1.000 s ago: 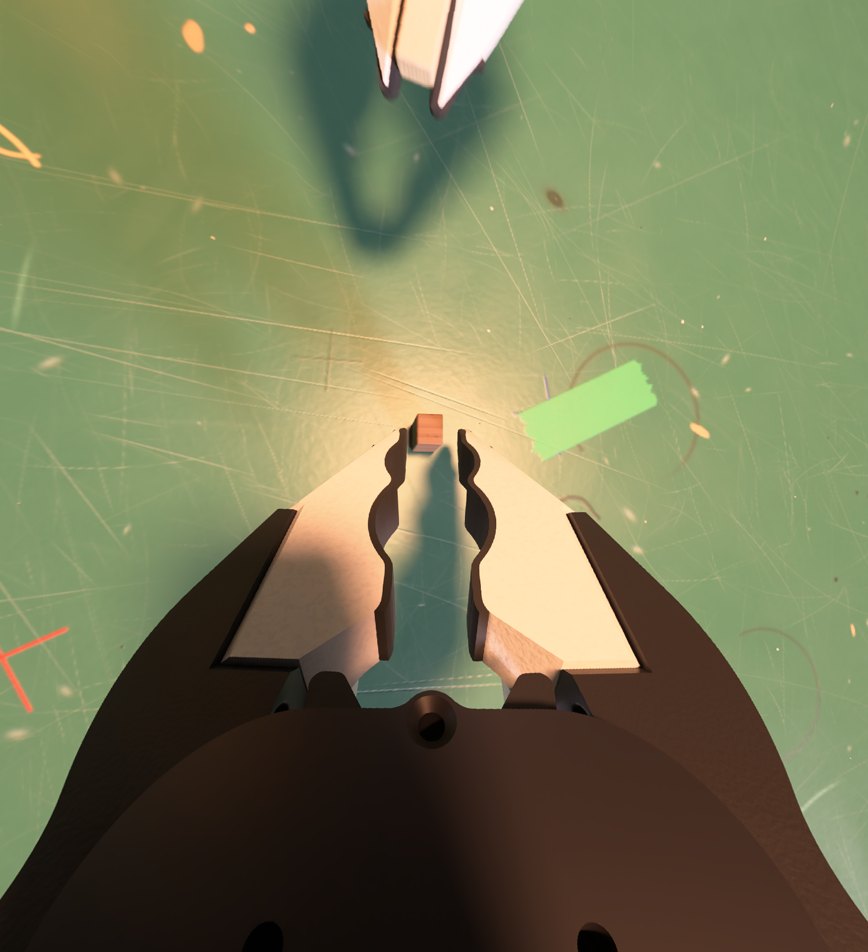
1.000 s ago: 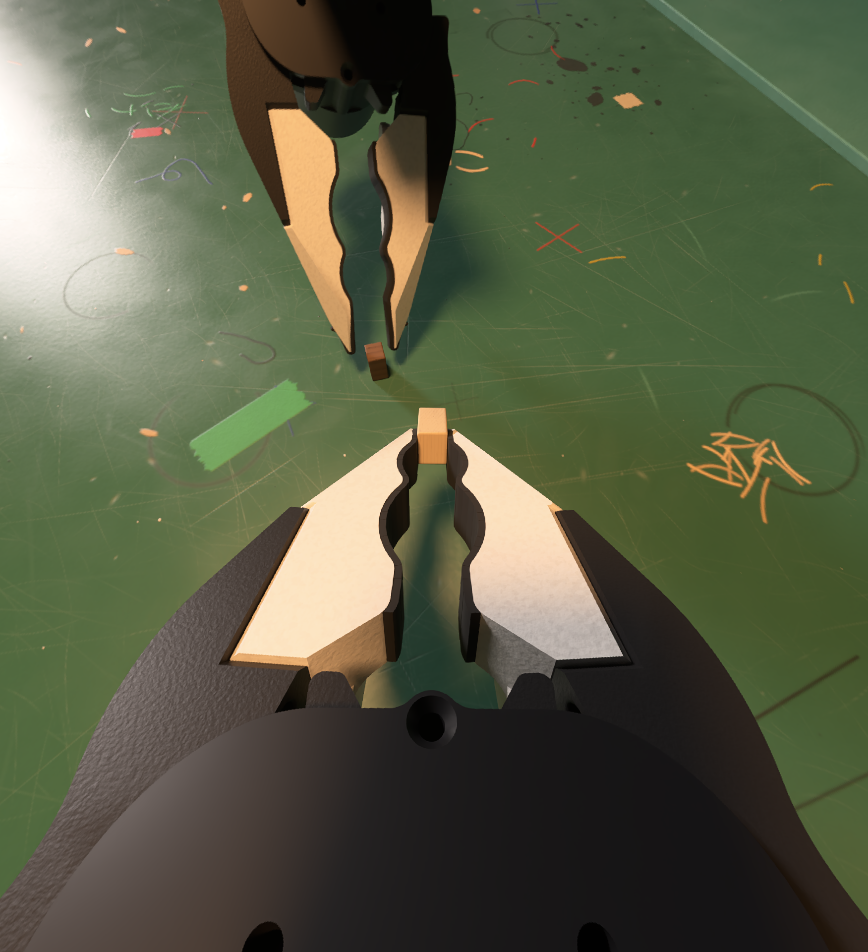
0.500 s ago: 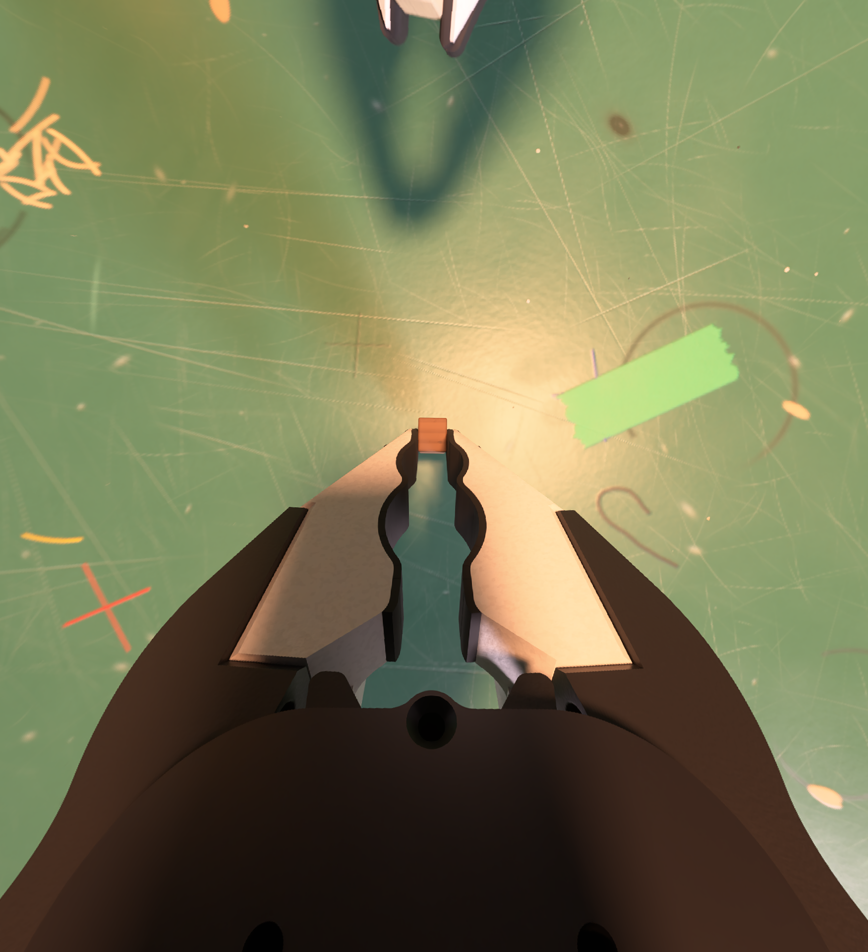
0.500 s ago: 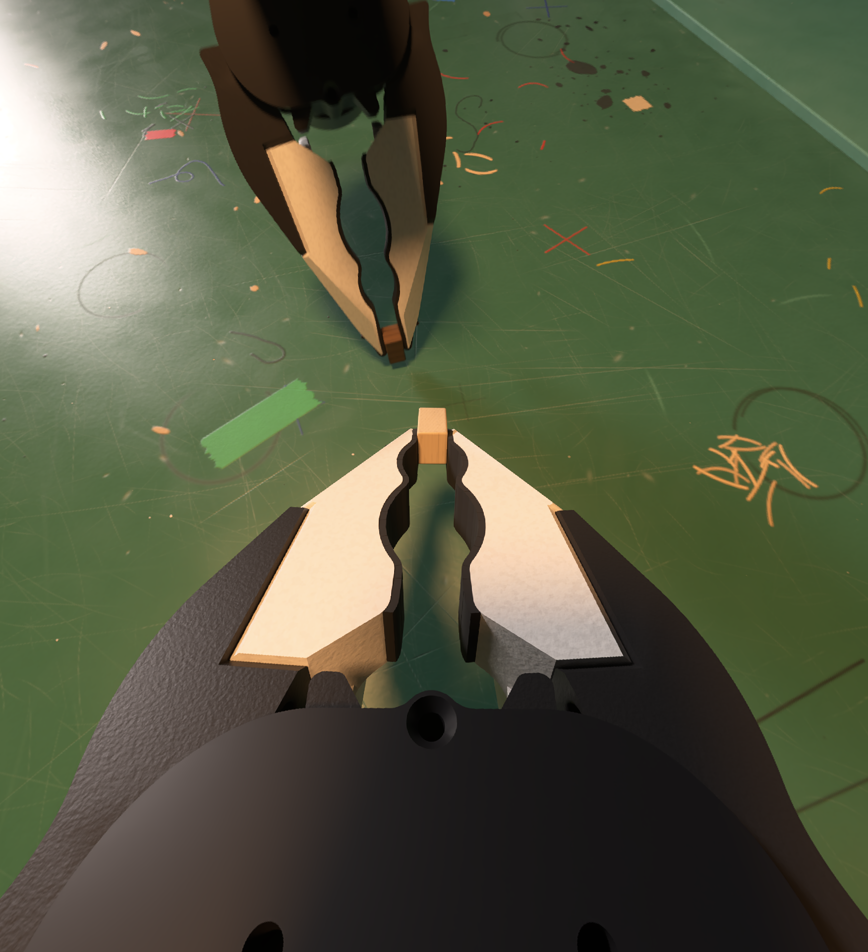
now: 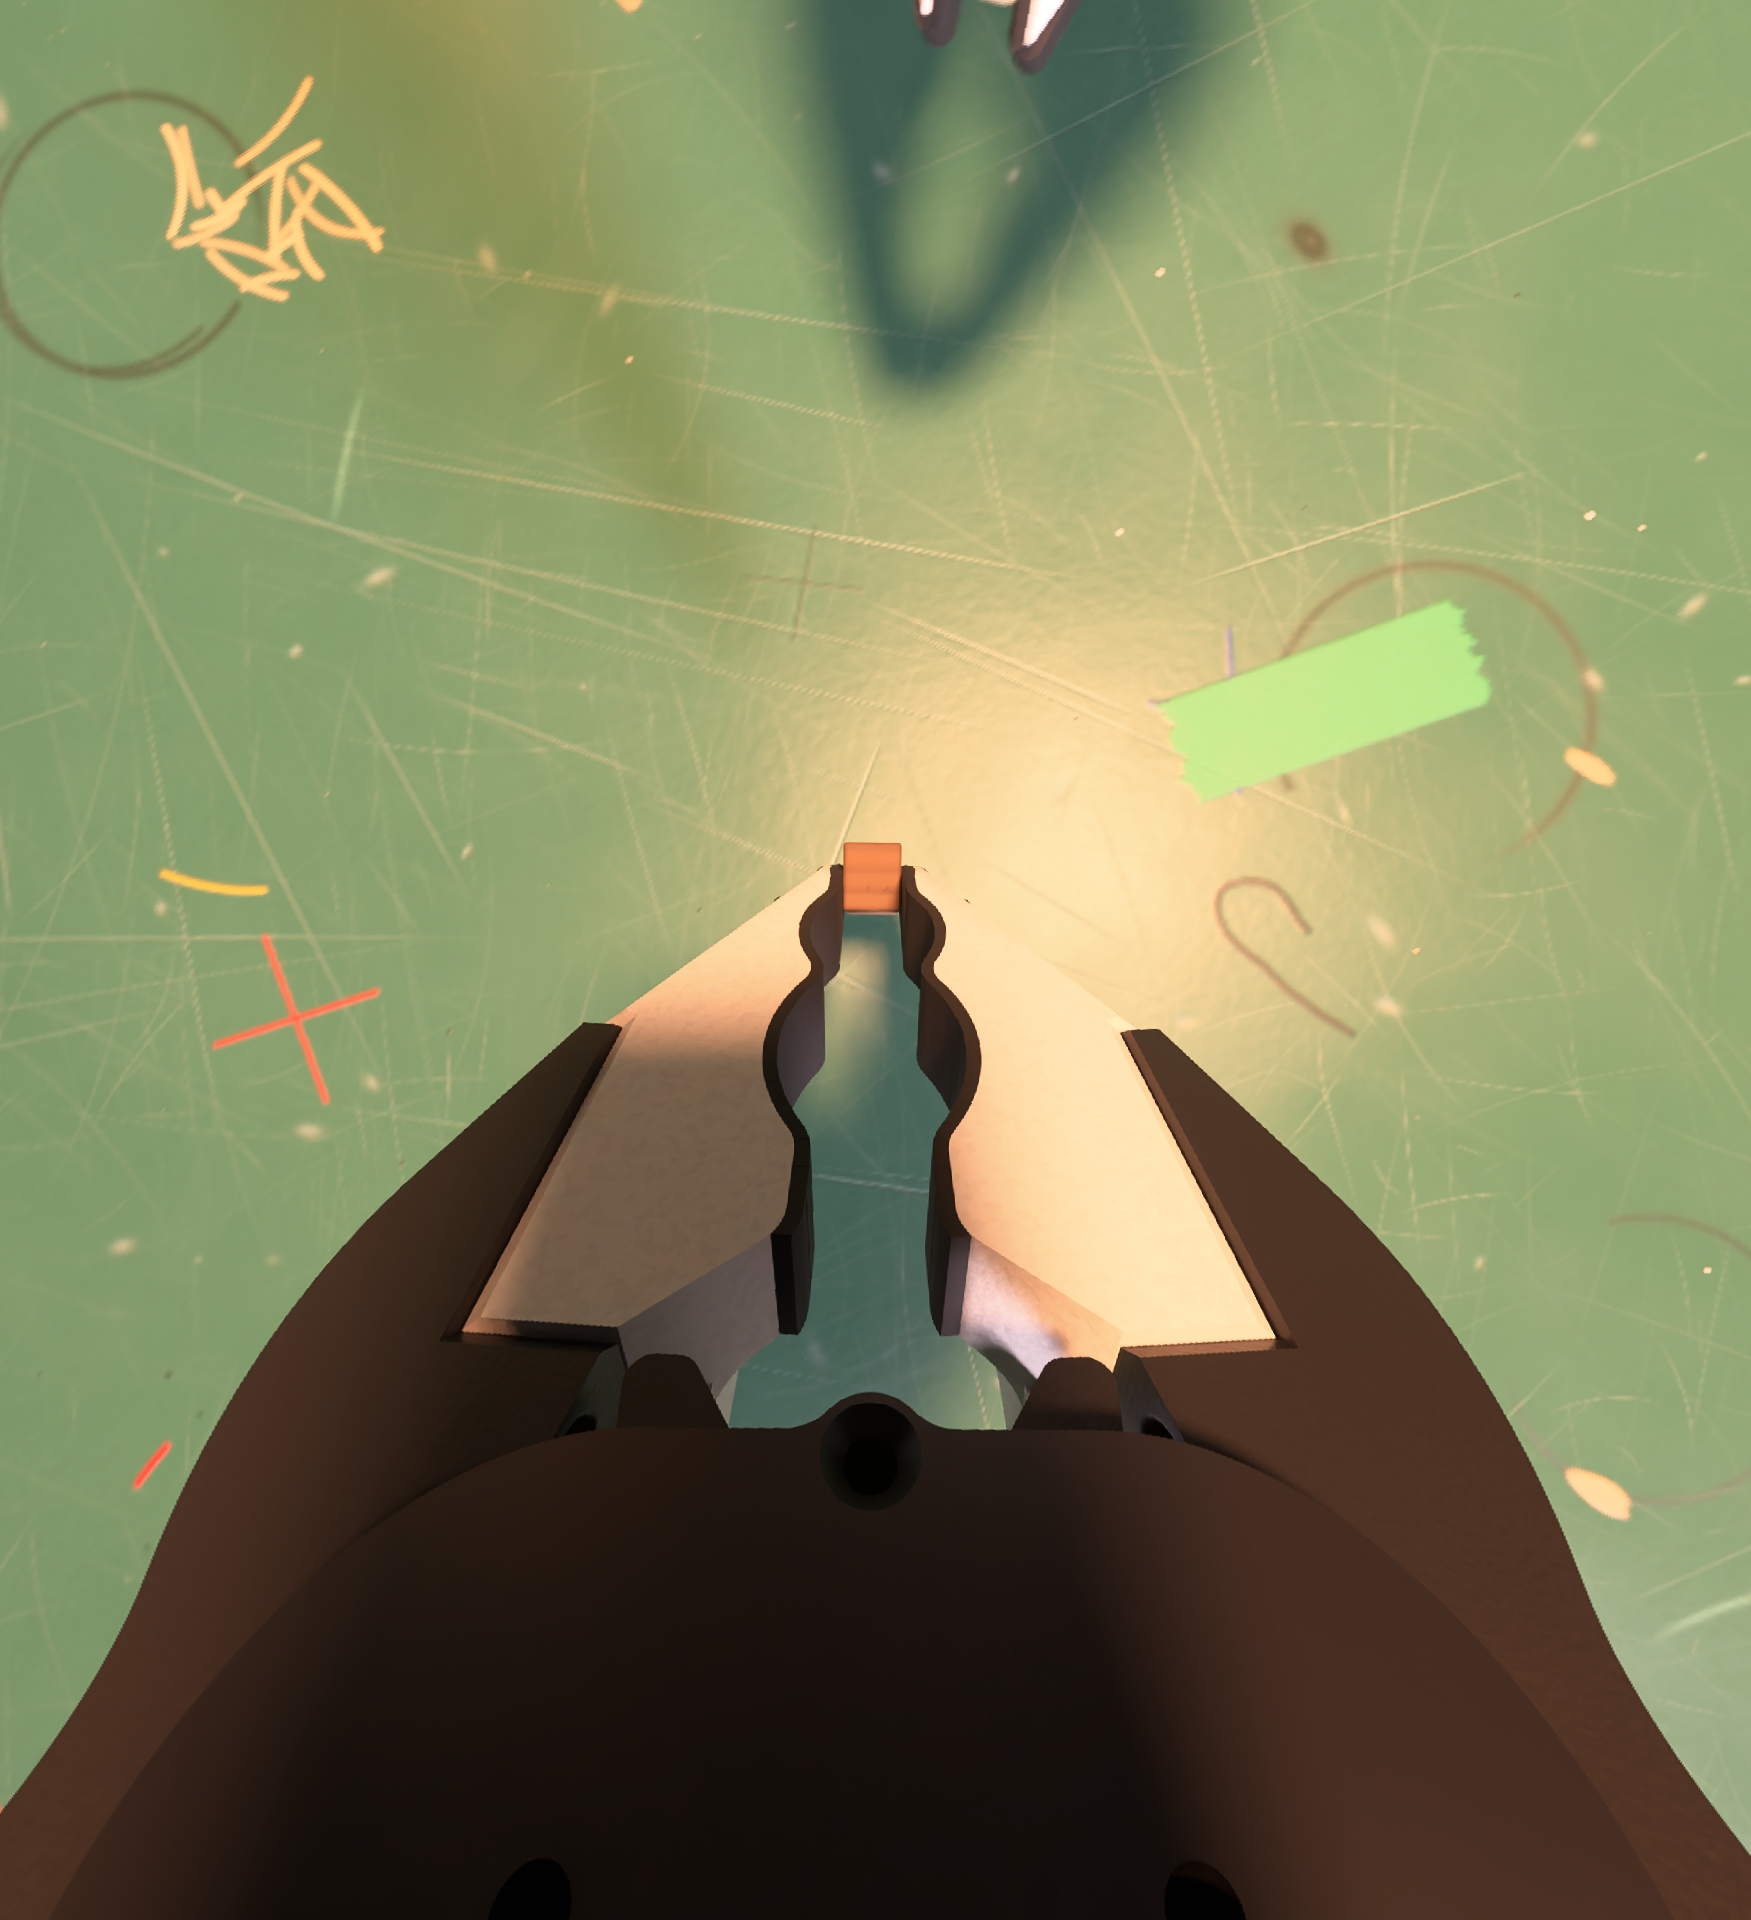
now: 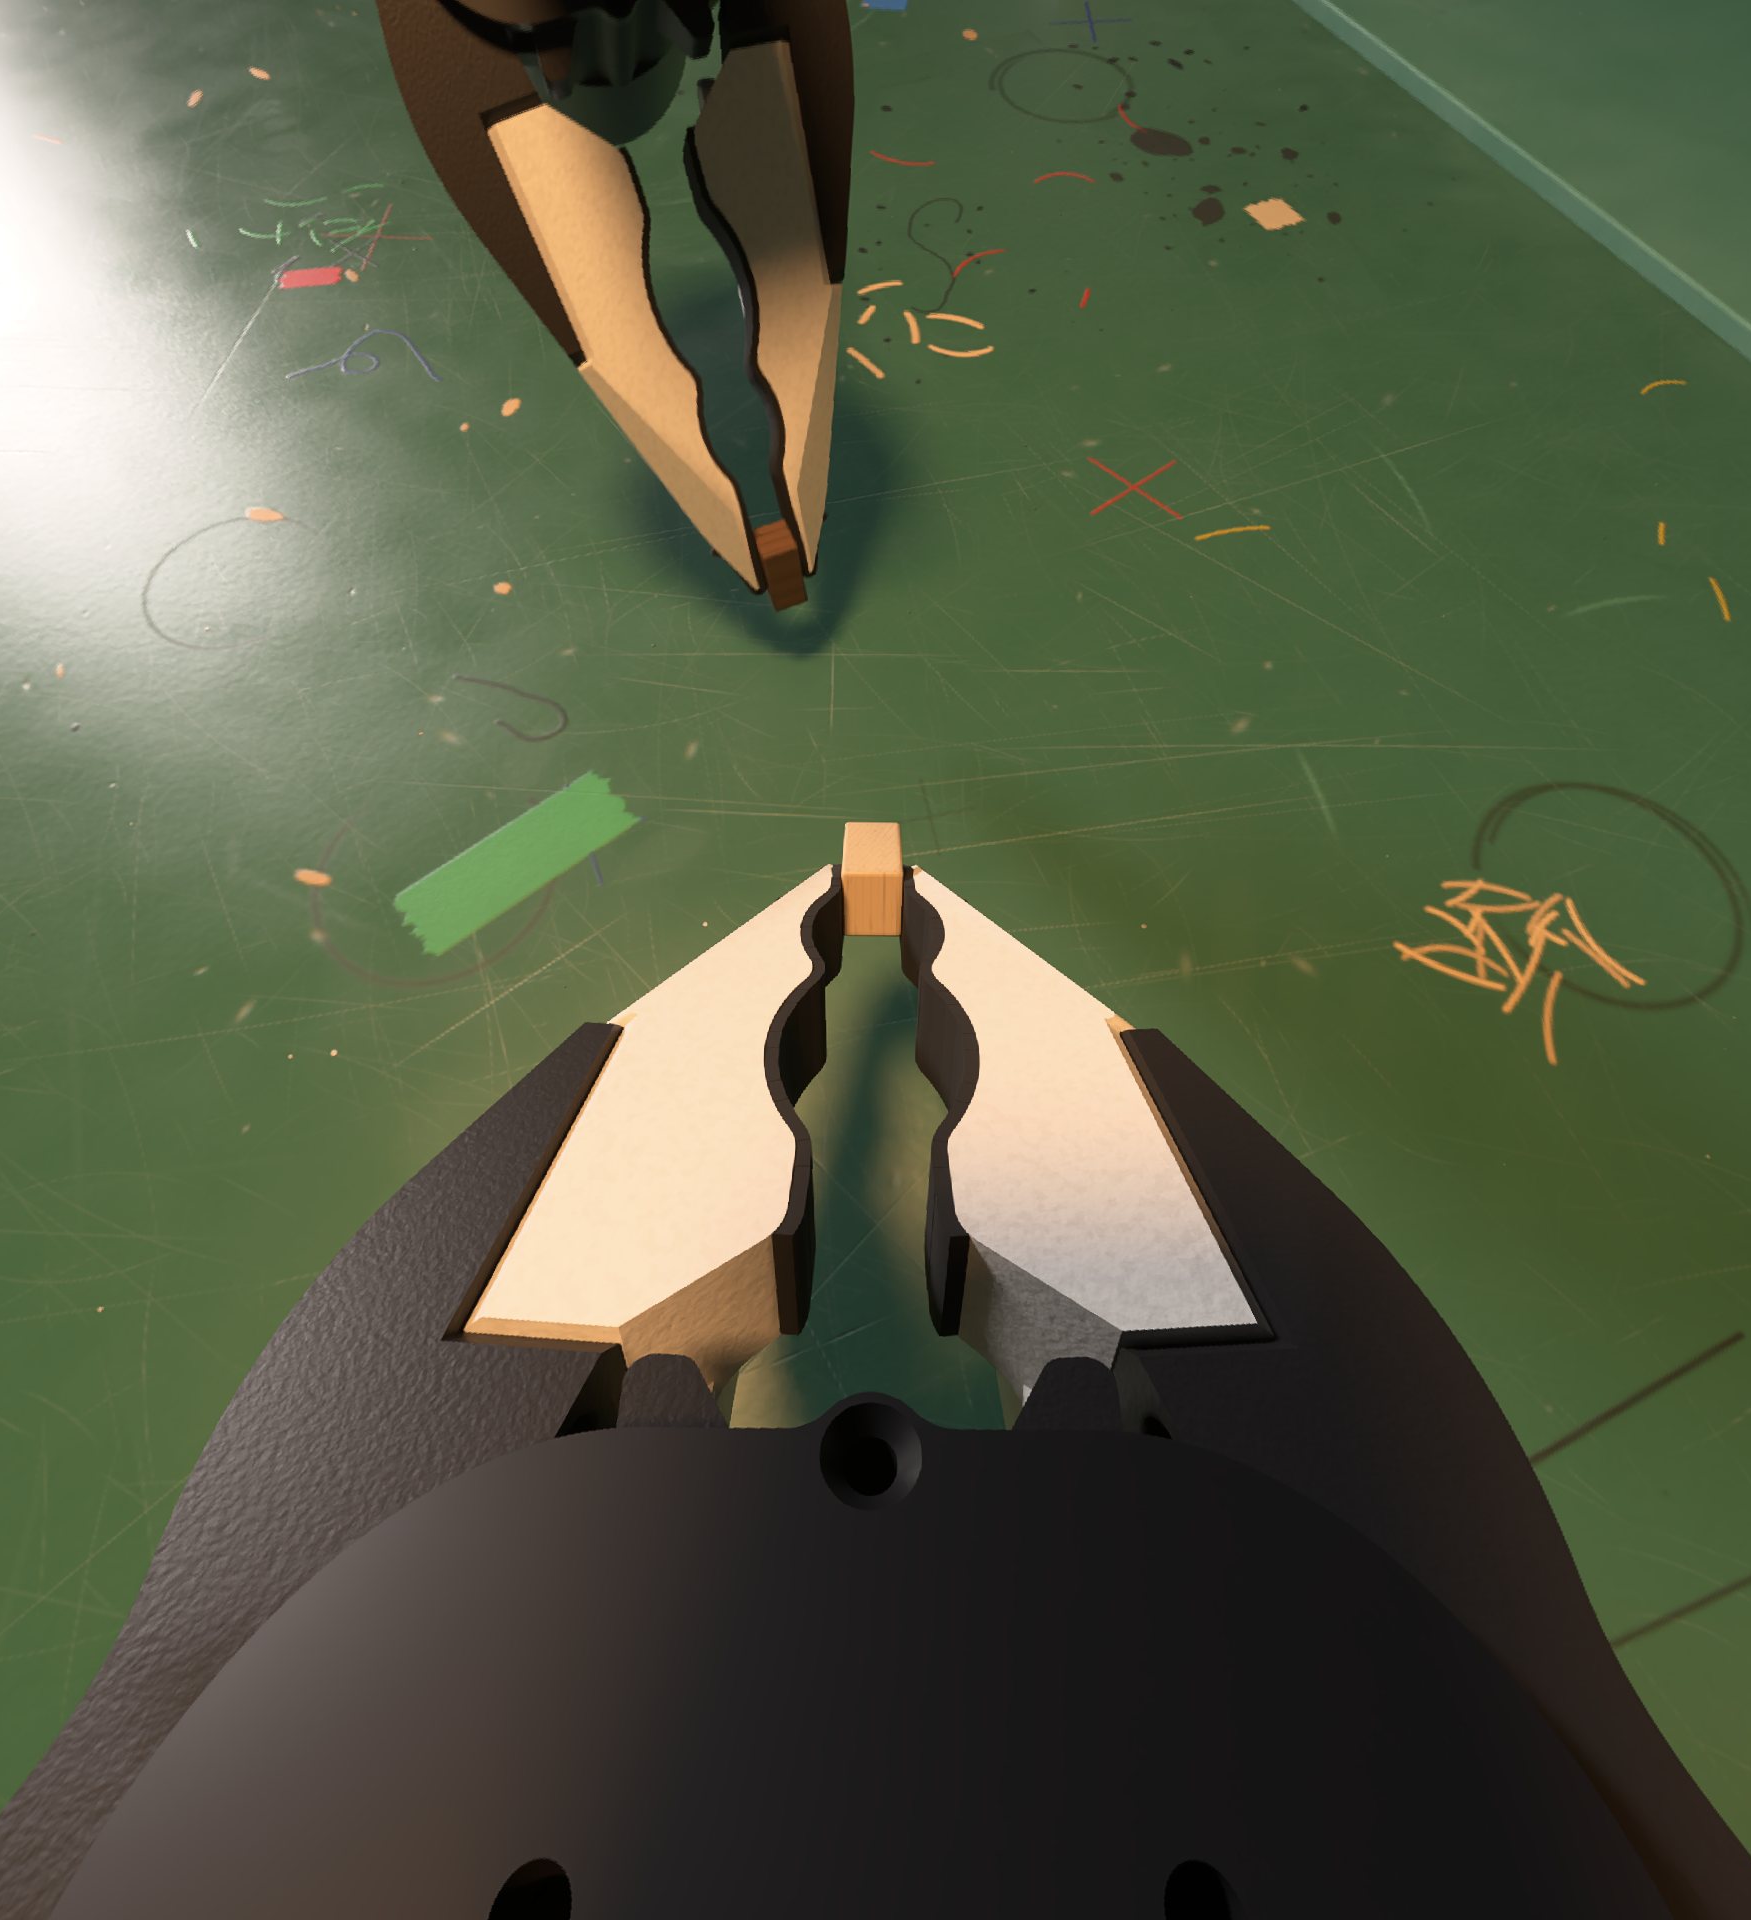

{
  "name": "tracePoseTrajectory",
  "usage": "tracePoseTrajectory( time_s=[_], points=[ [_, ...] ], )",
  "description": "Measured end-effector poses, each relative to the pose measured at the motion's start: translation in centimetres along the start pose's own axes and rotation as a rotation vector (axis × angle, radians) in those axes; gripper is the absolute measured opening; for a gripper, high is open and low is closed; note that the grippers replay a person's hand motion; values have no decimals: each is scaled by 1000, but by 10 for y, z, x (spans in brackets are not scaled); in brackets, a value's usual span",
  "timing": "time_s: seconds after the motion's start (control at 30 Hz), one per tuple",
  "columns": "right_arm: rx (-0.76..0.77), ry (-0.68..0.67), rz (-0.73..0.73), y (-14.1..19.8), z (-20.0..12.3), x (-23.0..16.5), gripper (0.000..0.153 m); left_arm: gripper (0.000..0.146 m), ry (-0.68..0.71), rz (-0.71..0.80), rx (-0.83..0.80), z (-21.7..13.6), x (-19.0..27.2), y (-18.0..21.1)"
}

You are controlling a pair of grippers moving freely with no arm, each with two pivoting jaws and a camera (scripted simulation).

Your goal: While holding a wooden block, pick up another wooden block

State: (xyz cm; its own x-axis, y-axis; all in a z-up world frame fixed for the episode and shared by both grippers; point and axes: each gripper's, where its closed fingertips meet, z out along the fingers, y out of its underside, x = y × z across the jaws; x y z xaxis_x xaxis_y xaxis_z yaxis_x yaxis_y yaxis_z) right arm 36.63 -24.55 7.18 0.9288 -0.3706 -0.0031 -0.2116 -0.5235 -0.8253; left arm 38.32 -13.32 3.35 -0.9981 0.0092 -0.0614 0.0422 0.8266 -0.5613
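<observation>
My left gripper (image 5: 872, 883) is shut on a small reddish-brown wooden block (image 5: 872, 878), pinched at the fingertips and held above the green mat. The same gripper (image 6: 783, 566) and its block (image 6: 780, 564) show far ahead in the right wrist view. My right gripper (image 6: 872, 883) is shut on a pale wooden block (image 6: 872, 881) at its fingertips, above the mat. Only the right gripper's fingertips (image 5: 1037, 31) show at the top edge of the left wrist view.
A strip of green tape (image 5: 1328, 701) lies flat on the scratched green mat (image 5: 435, 623), also seen in the right wrist view (image 6: 516, 862). The mat carries chalk scribbles, a red cross (image 5: 296, 1018) and pencil circles. The mat's edge (image 6: 1577, 208) runs along the far right.
The left gripper closed on the reddish-brown block and lifted it off the mat, drawing back from the right gripper. The right gripper kept its pale block and stayed about still.
</observation>
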Motion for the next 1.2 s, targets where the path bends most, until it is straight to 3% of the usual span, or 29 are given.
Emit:
tracePoseTrajectory(
  time_s=[0.37,1.2],
  points=[
    [-7,-9,-3,1,3,-2,9,10,-39,-106,-36,-11,-32,31],
    [2,-77,3,-1,15,-15,9,10,-68,-95,-5,5,-27,30]
  ],
)
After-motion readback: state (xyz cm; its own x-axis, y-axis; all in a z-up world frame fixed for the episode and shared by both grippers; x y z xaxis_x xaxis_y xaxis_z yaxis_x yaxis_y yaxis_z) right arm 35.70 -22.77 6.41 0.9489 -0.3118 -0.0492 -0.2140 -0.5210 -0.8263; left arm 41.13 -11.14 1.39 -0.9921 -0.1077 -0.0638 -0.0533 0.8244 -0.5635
